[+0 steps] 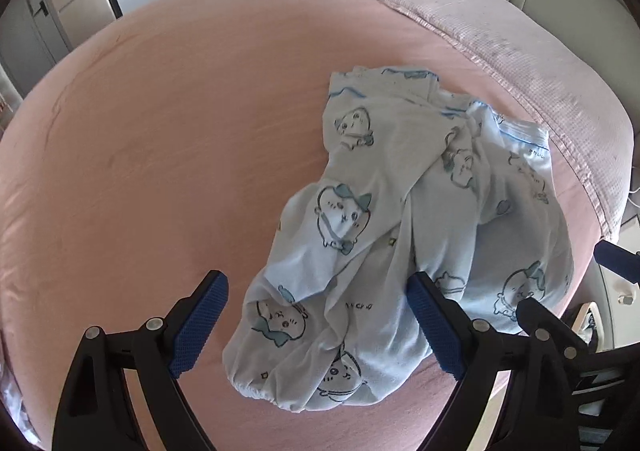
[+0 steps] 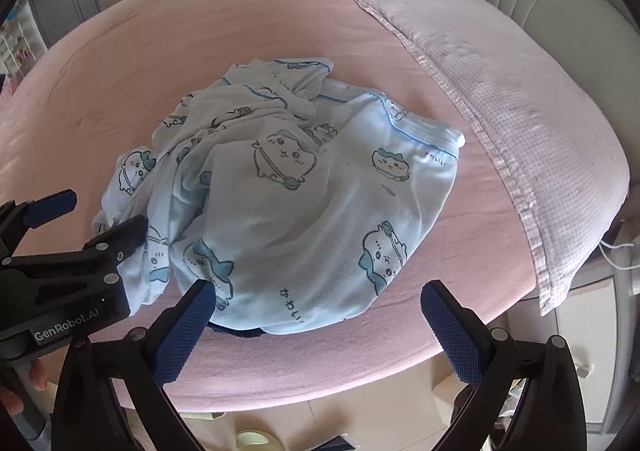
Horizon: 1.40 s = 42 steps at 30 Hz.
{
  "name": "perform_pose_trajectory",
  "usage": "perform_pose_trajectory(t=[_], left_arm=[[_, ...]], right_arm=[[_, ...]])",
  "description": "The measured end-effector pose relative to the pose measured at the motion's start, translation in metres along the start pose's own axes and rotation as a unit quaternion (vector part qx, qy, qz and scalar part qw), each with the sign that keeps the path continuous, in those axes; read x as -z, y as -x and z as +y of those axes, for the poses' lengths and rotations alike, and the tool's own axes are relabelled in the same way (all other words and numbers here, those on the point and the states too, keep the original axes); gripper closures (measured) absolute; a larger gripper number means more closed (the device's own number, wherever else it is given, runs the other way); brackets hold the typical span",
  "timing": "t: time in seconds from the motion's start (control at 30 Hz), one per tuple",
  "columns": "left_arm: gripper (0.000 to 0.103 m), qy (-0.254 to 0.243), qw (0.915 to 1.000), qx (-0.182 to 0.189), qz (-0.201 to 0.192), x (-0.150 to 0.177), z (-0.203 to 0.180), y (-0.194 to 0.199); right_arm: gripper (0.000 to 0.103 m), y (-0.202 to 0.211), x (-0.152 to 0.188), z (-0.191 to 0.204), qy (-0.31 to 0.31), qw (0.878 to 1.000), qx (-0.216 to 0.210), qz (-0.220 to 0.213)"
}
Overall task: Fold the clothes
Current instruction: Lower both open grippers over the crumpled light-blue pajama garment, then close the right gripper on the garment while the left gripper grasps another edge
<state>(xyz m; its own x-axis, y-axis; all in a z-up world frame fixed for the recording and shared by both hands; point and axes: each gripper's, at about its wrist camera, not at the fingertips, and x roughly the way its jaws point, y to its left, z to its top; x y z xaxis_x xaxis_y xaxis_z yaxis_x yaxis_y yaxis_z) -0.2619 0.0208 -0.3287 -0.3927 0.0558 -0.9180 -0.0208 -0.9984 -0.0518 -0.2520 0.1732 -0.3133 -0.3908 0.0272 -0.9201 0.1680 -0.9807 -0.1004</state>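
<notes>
Garment (image 1: 400,235) is lying crumpled in a loose heap on the pink bed sheet (image 1: 160,131), near the bed's front edge, nothing folded yet. Left gripper (image 1: 318,325) is hanging over the heap's near-left hem with its jaws spread wide, holding nothing; cloth is sitting between the pads, not pinched. Right gripper (image 2: 328,325) is also gaping wide and empty, straddling the rounded near edge of the heap. Risks, as a judgement: layers are bunched and overlapping, so a pinch here is likely catching two or three plies at once, and lifting would be dragging the whole bundle instead of opening it; a shallow bite on the thin hem could slip off the pads; the heap is close to the mattress edge, so a pull toward the person could be sliding it off. Fabric is looking like thin, soft pale-blue knit with cartoon animal prints, darker blue piping, and a gathered cuff at the near left. Gripper pads are blue and cross-hatched. Waffle-textured pale blanket (image 2: 500,99) is lying beyond, well apart.
</notes>
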Motion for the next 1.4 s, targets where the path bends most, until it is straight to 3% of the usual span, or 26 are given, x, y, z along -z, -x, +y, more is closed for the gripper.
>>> perform_pose_trajectory(t=[0.1, 0.3, 0.43, 0.67, 0.77, 0.87, 1.0, 1.1, 1.23, 1.33, 1.4], left_arm=[[0.011, 0.032, 0.9991, 0.023, 0.014, 0.004, 0.012, -0.007], [0.008, -0.001, 0.9979, 0.038, 0.052, 0.018, 0.009, -0.028], [0.0, -0.024, 0.9989, 0.029, 0.029, 0.027, 0.008, -0.029], [0.0, -0.035, 0.9992, 0.015, 0.016, 0.033, 0.0, -0.034], [0.0, -0.032, 0.9993, 0.017, 0.009, 0.036, -0.001, -0.033], [0.0, -0.039, 0.999, 0.02, 0.008, 0.039, -0.001, -0.032], [0.0, -0.04, 0.999, 0.018, 0.012, 0.039, -0.002, -0.03], [0.0, -0.094, 0.9952, -0.029, -0.004, 0.037, -0.017, -0.027], [0.0, -0.217, 0.9675, -0.115, -0.061, 0.05, -0.052, -0.016], [0.001, -0.215, 0.9685, -0.11, -0.059, 0.055, -0.057, -0.023], [0.005, -0.204, 0.9735, -0.088, -0.053, 0.057, -0.054, -0.022]], right_arm=[[0.0, 0.0, -0.005, 0.008, 0.035, 0.999, 0.025, -0.008], [0.0, -0.021, -0.017, 0.006, 0.045, 0.999, 0.013, -0.009], [0.0, -0.032, -0.019, 0.002, 0.048, 0.999, -0.015, -0.014], [0.0, -0.049, -0.016, 0.004, 0.087, 0.995, -0.039, -0.007], [0.0, -0.059, -0.01, -0.003, 0.069, 0.995, -0.073, 0.002], [0.0, -0.059, -0.002, -0.006, 0.056, 0.995, -0.082, -0.022], [0.0, -0.049, 0.004, 0.001, 0.063, 0.995, -0.05, -0.054], [0.0, -0.035, 0.012, 0.021, 0.117, 0.988, 0.026, -0.102], [0.0, -0.032, 0.023, 0.043, 0.197, 0.969, 0.081, -0.124], [0.001, -0.036, 0.026, 0.042, 0.202, 0.967, 0.079, -0.132], [0.001, -0.038, 0.025, 0.037, 0.193, 0.97, 0.069, -0.128]])
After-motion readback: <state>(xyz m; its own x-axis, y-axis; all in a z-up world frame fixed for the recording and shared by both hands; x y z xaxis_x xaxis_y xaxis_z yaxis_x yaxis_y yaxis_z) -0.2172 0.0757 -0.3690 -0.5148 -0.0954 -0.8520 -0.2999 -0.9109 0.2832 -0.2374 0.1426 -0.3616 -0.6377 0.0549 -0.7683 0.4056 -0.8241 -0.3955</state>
